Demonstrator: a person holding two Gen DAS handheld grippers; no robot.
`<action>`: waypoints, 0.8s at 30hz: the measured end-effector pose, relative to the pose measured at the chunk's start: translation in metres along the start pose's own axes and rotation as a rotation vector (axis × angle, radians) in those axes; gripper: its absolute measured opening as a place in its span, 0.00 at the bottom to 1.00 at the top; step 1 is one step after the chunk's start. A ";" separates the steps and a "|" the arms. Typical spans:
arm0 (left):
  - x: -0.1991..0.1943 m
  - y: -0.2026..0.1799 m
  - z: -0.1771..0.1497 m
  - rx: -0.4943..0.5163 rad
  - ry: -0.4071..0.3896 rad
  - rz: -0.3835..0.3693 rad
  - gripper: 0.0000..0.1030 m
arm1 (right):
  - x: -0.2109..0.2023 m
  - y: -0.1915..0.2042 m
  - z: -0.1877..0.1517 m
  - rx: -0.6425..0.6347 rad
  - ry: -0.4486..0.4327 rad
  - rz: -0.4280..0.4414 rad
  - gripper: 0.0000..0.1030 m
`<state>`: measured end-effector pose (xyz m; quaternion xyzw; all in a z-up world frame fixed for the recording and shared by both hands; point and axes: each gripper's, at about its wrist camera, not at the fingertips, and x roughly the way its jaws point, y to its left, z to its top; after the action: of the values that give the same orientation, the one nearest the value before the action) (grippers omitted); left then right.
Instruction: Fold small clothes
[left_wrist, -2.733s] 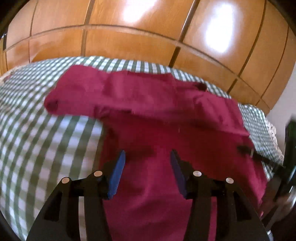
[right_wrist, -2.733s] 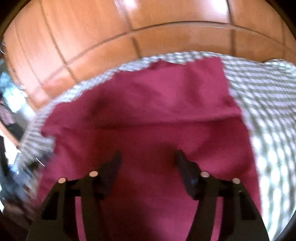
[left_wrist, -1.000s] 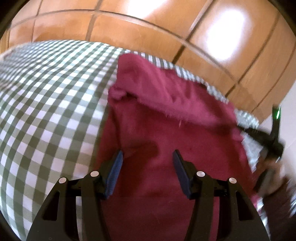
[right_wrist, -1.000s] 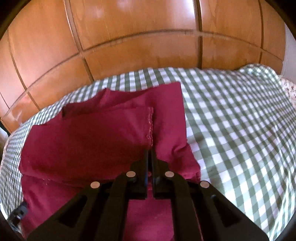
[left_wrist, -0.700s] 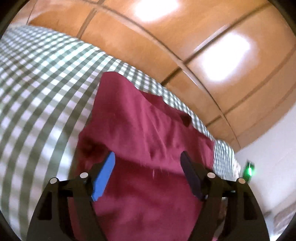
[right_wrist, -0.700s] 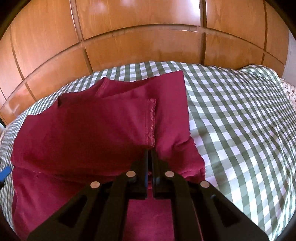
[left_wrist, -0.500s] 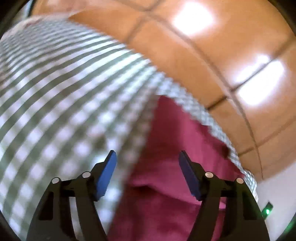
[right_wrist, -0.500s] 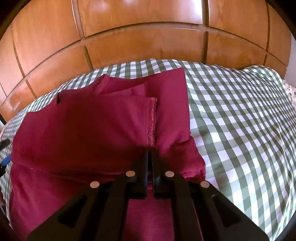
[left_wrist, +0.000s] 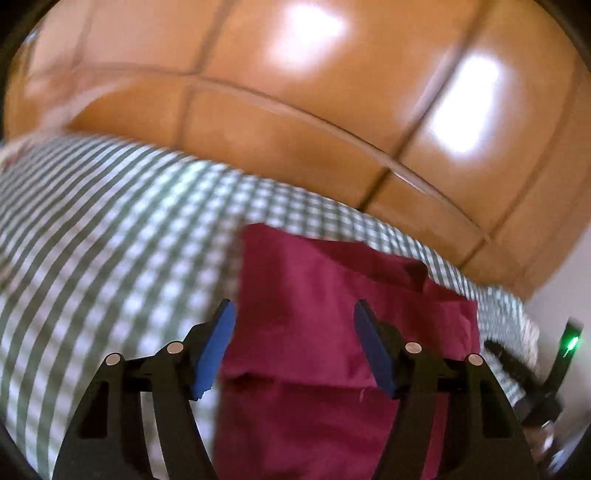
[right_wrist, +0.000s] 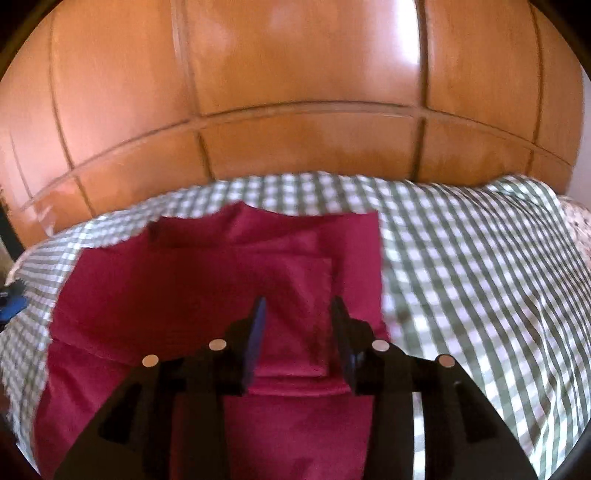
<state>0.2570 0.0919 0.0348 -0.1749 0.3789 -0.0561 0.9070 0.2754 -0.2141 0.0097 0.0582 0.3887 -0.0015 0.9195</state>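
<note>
- Left wrist view. Left gripper (left_wrist: 293, 334): jaws wide apart, nothing between the pads; they narrowed a little within the last half second, with no cloth caught.
- Garment (left_wrist: 332, 314), dark red: lay flat on the check cover (left_wrist: 110, 240), under and ahead of the fingers. Its left edge ran just inside the left finger; a folded step crossed below the fingertips.
- Wood panels (left_wrist: 295, 129): beyond the cover, far ahead of the fingers.
- Change: a second ago these fingers sat low over the garment's left part; now they stood higher and further back, with more cover showing to their left. Picture blurred by motion.
- Right gripper, seen at the right rim (left_wrist: 524, 373): dark and blurred, its state not readable here.
- Right wrist view. Right gripper (right_wrist: 297, 310): jaws part open and just opening; a second ago they were clamped on a fold of the garment (right_wrist: 184, 295). That fold now lay loose between and just ahead of the fingertips, pads off it.
- Sleeve fold (right_wrist: 295, 288): squared panel on top of the body, directly between the fingers.
- Cover: bare to the right of the right finger.
- Judgement: the fold was released and set; both grippers free. A further fold of the body probably remained.
</note>
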 end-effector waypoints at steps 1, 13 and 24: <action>0.007 -0.006 -0.001 0.025 0.013 0.000 0.64 | 0.002 0.003 0.003 -0.002 0.003 0.014 0.36; 0.061 -0.012 -0.037 0.100 0.129 0.110 0.64 | 0.061 0.003 -0.022 -0.040 0.098 0.022 0.51; -0.011 -0.037 -0.065 0.187 0.049 0.214 0.69 | 0.021 0.005 -0.029 -0.008 0.058 -0.003 0.77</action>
<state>0.2040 0.0417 0.0132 -0.0469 0.4106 0.0014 0.9106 0.2698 -0.2055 -0.0250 0.0538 0.4155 0.0006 0.9080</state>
